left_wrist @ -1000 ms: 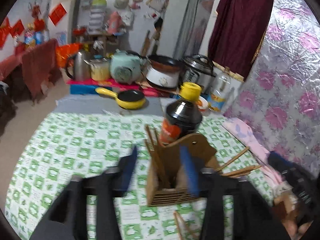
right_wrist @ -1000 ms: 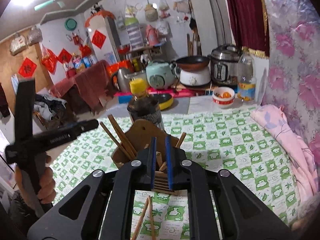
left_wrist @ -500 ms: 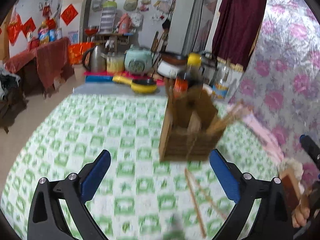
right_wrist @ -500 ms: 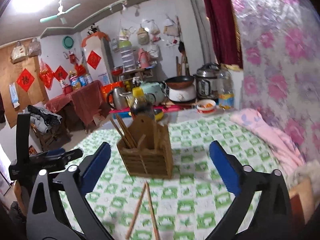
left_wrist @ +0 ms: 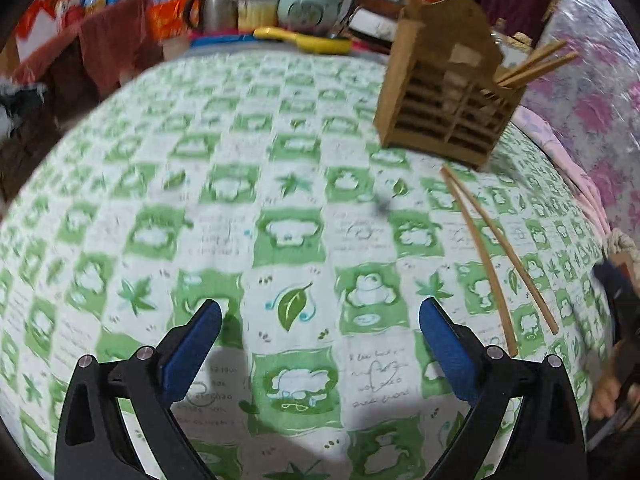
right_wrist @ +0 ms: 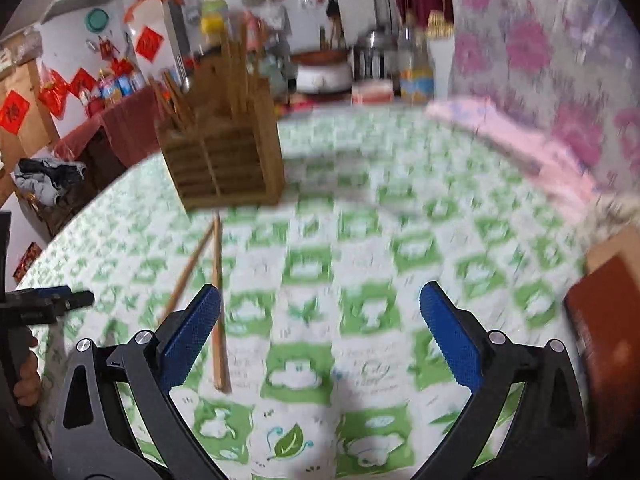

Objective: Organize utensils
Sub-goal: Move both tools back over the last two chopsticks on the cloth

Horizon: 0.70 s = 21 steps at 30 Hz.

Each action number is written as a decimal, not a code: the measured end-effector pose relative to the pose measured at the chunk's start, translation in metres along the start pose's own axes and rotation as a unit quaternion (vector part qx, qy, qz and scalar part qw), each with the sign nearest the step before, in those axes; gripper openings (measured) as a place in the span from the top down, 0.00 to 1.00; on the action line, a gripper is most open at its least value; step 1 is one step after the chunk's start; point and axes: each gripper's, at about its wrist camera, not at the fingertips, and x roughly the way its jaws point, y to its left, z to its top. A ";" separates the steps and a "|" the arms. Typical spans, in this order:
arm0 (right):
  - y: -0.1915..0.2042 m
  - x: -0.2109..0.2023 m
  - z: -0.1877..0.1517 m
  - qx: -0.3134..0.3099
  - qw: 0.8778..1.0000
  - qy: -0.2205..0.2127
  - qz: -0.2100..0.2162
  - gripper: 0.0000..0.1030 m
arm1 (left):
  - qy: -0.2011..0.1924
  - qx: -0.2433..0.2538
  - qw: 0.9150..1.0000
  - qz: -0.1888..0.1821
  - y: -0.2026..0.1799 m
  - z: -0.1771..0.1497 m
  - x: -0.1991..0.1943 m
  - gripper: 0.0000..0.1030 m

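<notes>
While both my left tongs (left_wrist: 320, 320) and right tongs (right_wrist: 320, 304) gape empty over the green-checked desk (left_wrist: 224, 184), two chopsticks (left_wrist: 496, 256) lie just before the wooden holder (left_wrist: 444, 100), cookware behind it.

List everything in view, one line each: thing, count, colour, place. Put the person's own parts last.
tablecloth: one, green and white check, covering the table.
utensil holder: one, brown wood, standing at the far side of the cloth.
chopsticks in holder: several, tan, sticking out of the top.
loose chopsticks: two, tan, lying on the cloth in front of the holder.
frying pan: one, yellow, beyond the table.
rice cooker: one, pale green, behind the pan.
kettle: one, metal, left of the cooker.
pink cloth: one, at the table's right edge.
left gripper: black, blue fingers, open above the cloth, holding nothing.
right gripper: same colours, open, holding nothing.
</notes>
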 end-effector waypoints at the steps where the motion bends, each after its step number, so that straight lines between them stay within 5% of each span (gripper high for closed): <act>1: 0.001 0.004 0.000 -0.003 1.000 0.012 0.001 0.06 | 0.007 -0.008 1.000 -0.004 0.003 0.000 0.003 0.06; 4: 0.006 0.009 -0.002 -0.017 1.000 0.026 0.001 0.06 | 0.004 -0.009 1.000 0.001 0.002 0.000 0.004 0.06; 10: 0.014 0.026 -0.006 -0.034 0.996 0.084 -0.006 0.06 | 0.013 0.066 0.995 0.078 -0.025 -0.004 0.015 0.05; 21: 0.010 0.011 -0.018 -0.047 0.995 0.090 -0.024 0.06 | 0.013 0.062 0.995 0.071 -0.020 -0.004 0.014 0.04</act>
